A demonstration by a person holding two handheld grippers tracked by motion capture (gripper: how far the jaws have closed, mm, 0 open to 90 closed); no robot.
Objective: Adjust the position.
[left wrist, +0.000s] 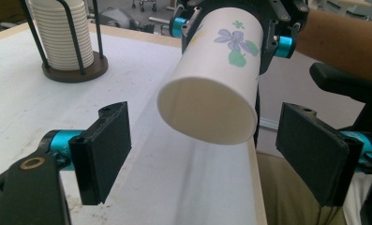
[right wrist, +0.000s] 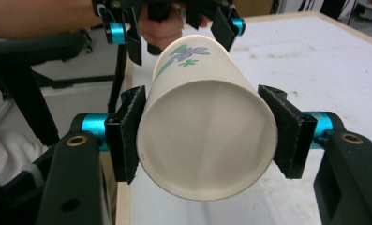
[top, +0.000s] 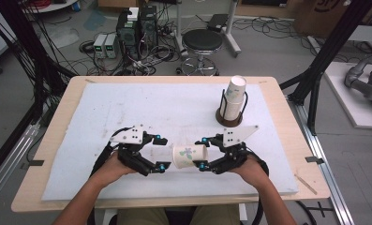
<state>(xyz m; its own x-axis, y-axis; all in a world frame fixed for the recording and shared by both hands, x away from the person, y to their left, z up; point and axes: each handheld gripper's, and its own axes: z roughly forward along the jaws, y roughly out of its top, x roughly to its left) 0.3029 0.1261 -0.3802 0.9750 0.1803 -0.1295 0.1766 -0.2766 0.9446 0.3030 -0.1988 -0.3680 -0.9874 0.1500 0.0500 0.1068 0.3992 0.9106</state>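
I hold a paper cup (top: 189, 156) printed with a purple flower and green leaves in my right gripper (top: 202, 153); its jaws are closed on the cup's base end, one pad pressed to each side of the wall, as the right gripper view shows with the cup (right wrist: 206, 136) wedged between the two black pads and its closed bottom facing the camera. The cup lies on its side just above the near part of the white mat (top: 127, 103) that covers the desk (top: 57, 112), between my two hands, its open mouth turned toward my left gripper (top: 161, 153). That left gripper has its jaws spread wide with nothing between them; in the left gripper view the two black pads stand well apart, either side of the cup's open rim (left wrist: 207, 112), and neither pad touches it. The same view shows my right gripper (left wrist: 230, 35) farther off, gripping the cup's flowered end. Toward the far right of the mat stands a dark wire cup holder (top: 231, 112) on a round brown base, with a stack of white paper cups (top: 234, 96) rising out of it, well apart from the cup I hold. Beyond the desk, a black round stool (top: 202, 42) stands on the floor among cables.
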